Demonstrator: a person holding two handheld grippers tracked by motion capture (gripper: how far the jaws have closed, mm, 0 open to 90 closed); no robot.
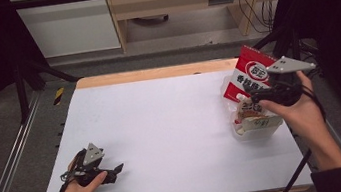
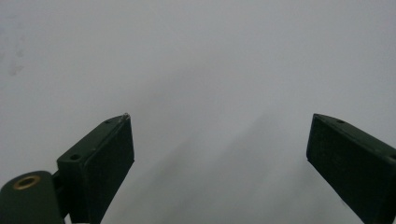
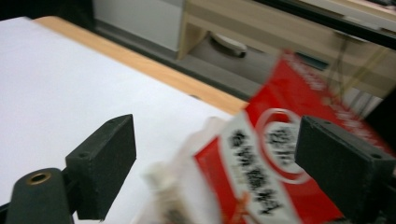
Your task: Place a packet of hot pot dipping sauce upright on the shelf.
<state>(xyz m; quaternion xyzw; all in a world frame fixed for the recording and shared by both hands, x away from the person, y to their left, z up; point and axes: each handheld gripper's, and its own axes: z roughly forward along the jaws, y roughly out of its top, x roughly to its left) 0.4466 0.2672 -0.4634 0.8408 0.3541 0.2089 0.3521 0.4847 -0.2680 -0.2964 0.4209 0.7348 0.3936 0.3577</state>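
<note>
Packets stand at the right edge of the frame: red packet (image 1: pixel 248 72) just beyond the right tongs (image 1: pixel 254 95), spread and empty; left tongs (image 1: pixel 113 172), also spread, rest well apart at lower left of the surface (image 1: pixel 163 127).

Black Chinese characters are seen on white label of red packet (image 1: pixel 249 76), far right of table; too blurred to be read w/ certainty. Red circular logo above them, illegible. Small print on pouch (image 1: pixel 253 114) just nearer: unreadable.

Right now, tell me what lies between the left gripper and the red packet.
Nothing: in the high view, bare white table top separates the left gripper from the red packet.
</note>
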